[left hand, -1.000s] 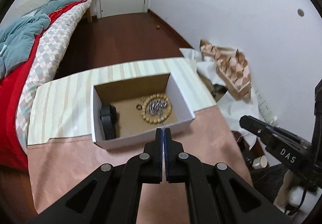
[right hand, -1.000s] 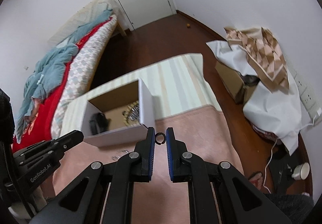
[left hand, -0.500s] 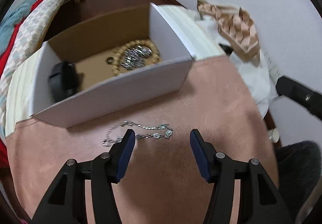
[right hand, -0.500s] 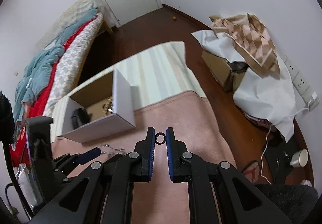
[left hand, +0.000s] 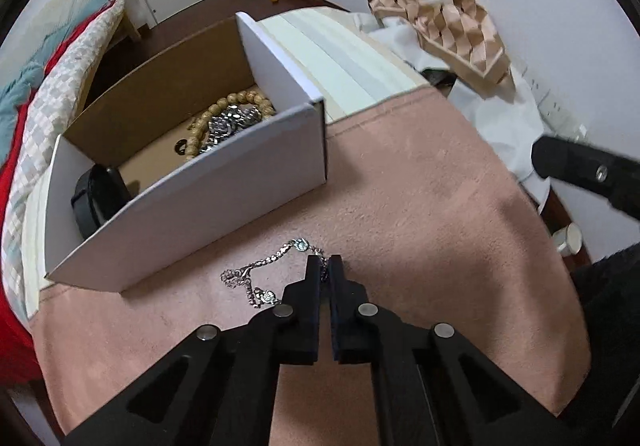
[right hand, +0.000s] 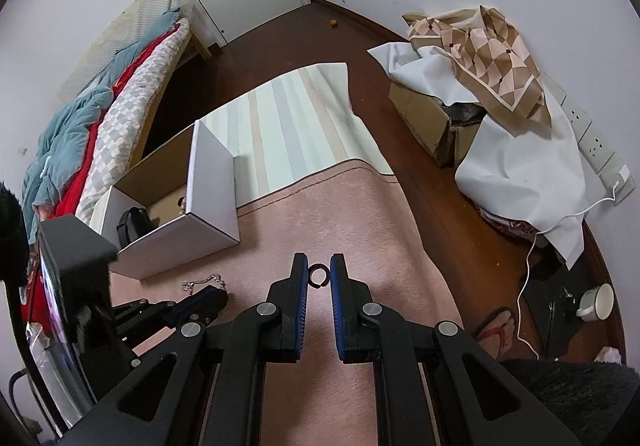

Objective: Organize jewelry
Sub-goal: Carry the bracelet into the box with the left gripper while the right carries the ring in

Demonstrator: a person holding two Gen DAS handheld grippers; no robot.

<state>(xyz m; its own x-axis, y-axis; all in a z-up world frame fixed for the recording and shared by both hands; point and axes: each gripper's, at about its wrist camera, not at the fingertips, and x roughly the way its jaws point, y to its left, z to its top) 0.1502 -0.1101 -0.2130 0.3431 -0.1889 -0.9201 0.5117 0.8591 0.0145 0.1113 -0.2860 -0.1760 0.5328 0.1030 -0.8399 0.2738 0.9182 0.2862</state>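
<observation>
The left hand-held gripper [left hand: 325,269] points steeply down at the pink cloth [left hand: 400,205], its jaws having just closed on one end of the silver chain [left hand: 260,274] — the rest of the chain lies loose on the cloth beside the white box [left hand: 224,197]. The right hand-held gripper [right hand: 319,274] pinches a small dark ring [right hand: 318,275] between narrow jaws. Wooden beads [left hand: 240,101] and a black strap [left hand: 96,201] lie inside the box.

Left tongs [left hand: 325,261] closed, right tongs [right hand: 319,265] slightly parted
</observation>
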